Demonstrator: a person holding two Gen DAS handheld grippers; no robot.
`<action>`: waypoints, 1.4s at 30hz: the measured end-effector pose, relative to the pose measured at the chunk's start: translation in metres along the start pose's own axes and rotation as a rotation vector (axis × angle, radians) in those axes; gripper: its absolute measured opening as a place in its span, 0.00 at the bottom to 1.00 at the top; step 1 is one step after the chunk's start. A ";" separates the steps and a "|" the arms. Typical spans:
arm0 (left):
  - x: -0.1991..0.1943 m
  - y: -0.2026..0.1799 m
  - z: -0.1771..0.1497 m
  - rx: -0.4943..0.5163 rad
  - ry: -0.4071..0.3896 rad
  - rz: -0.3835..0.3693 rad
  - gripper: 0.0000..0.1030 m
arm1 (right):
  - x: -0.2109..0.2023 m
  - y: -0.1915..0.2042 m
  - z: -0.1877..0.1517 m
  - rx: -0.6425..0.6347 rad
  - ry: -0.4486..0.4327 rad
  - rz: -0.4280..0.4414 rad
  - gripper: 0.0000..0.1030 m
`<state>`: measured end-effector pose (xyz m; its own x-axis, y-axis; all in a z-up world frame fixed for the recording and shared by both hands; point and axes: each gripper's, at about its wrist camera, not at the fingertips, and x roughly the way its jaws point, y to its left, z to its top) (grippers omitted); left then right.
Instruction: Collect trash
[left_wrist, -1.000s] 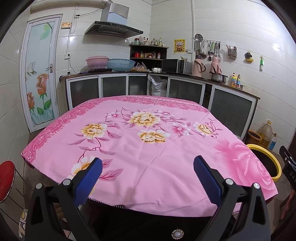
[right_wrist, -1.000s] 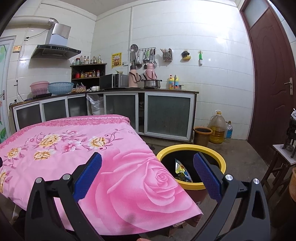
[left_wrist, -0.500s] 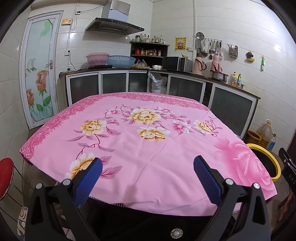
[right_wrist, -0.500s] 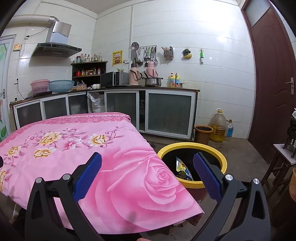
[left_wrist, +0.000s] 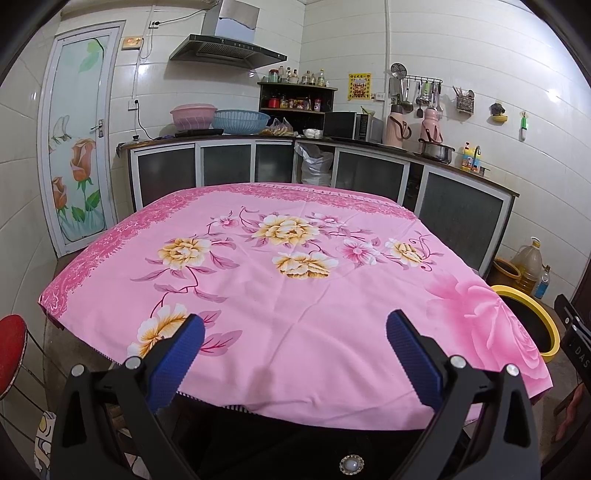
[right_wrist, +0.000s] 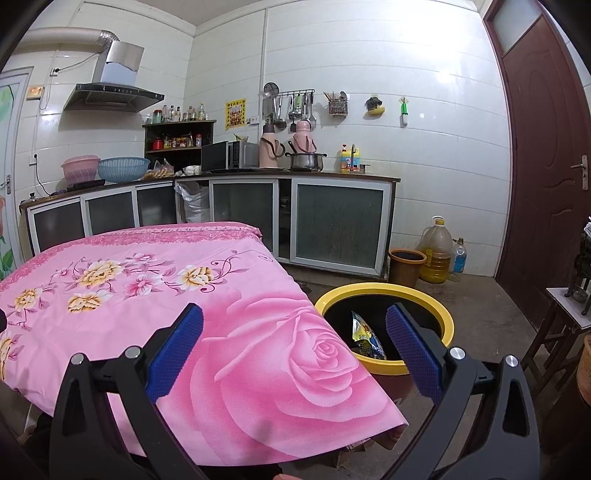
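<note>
inside, lower right of the right view, a crinkly snack wrapper leans in the yellow-rimmed bin; likely light, slippery, best pinched by an edge. both the left gripper and right gripper gape empty over the pink tablecloth.

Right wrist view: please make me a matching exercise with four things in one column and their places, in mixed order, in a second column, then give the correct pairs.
Things:
1. snack wrapper
2. cooking pot
3. oil jug
4. spice jars

Places:
A. on the floor by the wall
B. on the dark shelf in the corner
C. inside the yellow-rimmed bin
D. on the counter, near the pink flasks

Pairs: 1-C, 2-D, 3-A, 4-B
</note>
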<state>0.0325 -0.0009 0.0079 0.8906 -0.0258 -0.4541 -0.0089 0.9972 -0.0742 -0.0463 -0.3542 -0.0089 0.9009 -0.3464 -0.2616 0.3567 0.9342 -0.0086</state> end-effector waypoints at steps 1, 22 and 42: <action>0.000 -0.001 0.000 0.002 0.000 0.000 0.92 | 0.000 0.000 0.000 0.000 -0.001 0.000 0.92; 0.001 -0.008 0.001 0.016 0.008 -0.004 0.92 | 0.002 -0.002 -0.002 0.000 0.006 0.001 0.92; 0.004 -0.007 -0.001 0.014 0.021 -0.012 0.92 | 0.004 -0.002 -0.005 -0.001 0.014 0.003 0.92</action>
<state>0.0355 -0.0084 0.0053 0.8806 -0.0393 -0.4721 0.0086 0.9977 -0.0672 -0.0444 -0.3570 -0.0150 0.8981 -0.3427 -0.2755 0.3541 0.9352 -0.0089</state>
